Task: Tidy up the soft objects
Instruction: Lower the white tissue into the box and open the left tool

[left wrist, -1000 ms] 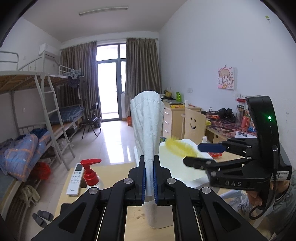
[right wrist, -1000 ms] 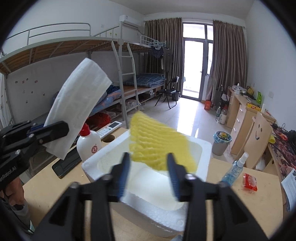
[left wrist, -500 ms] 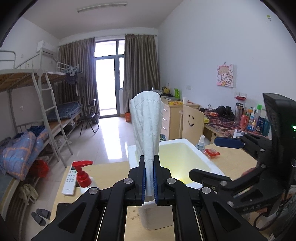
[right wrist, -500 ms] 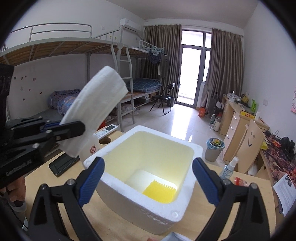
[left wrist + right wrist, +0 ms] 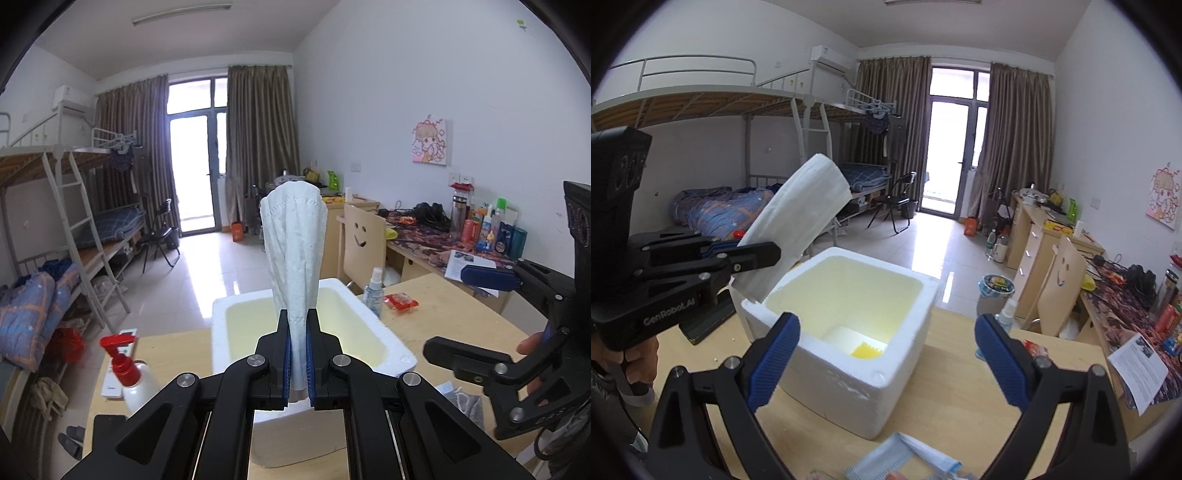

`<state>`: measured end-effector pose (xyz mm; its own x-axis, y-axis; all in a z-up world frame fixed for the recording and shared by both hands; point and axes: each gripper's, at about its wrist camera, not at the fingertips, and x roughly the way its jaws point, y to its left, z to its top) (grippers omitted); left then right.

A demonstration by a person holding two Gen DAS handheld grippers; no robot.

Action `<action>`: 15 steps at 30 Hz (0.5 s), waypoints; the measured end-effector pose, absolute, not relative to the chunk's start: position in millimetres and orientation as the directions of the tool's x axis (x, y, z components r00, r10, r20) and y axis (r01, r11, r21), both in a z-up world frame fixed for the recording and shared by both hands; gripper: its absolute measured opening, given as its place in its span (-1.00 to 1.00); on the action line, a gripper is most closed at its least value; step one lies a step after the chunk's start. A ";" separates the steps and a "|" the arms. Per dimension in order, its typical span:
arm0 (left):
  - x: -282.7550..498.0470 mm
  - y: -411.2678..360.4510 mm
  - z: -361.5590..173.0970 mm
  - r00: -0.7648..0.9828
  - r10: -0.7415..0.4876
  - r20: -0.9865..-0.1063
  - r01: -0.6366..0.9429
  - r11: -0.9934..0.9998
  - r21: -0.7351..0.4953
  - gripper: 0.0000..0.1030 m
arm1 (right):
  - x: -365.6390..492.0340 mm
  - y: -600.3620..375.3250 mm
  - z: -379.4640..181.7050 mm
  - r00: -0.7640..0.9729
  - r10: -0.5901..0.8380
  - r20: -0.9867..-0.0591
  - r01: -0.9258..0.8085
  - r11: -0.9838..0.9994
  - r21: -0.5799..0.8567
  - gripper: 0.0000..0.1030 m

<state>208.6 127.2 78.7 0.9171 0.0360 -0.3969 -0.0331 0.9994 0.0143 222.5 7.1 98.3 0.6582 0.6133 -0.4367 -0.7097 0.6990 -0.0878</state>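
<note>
My left gripper [image 5: 299,354] is shut on a folded white cloth [image 5: 295,258] that stands up above the near rim of a white foam box [image 5: 384,332]. In the right wrist view the same cloth [image 5: 801,225] leans over the box's left corner, held by the left gripper [image 5: 753,254]. A yellow sponge [image 5: 868,350] lies on the floor of the foam box [image 5: 849,384]. My right gripper [image 5: 886,354] stands wide open in front of the box, nothing between its fingers; in the left wrist view the right gripper [image 5: 476,317] is at the right.
On the wooden table [image 5: 953,406] are a red-pump bottle [image 5: 129,373], a white remote [image 5: 118,358], a spray bottle [image 5: 373,291], a red packet [image 5: 400,302] and a blue face mask [image 5: 905,459] near the front edge. A dark flat device [image 5: 709,321] lies left of the box.
The right gripper opened and let the yellow sponge fall into the foam box, then drew back from it. The left gripper carried the white cloth closer to the box.
</note>
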 end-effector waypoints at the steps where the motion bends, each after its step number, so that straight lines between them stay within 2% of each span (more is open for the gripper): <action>1: 210.2 126.0 78.1 0.916 0.031 -0.400 -0.027 1.000 0.015 -0.86 | 221.8 4.3 98.4 0.662 0.611 -0.434 -0.706 0.703 -0.086 0.89; 15: 237.3 123.4 65.8 0.889 -0.022 -0.458 0.019 1.000 -0.011 -0.86 | 218.6 -43.9 92.6 0.726 0.555 -0.406 -0.621 0.783 -0.039 0.89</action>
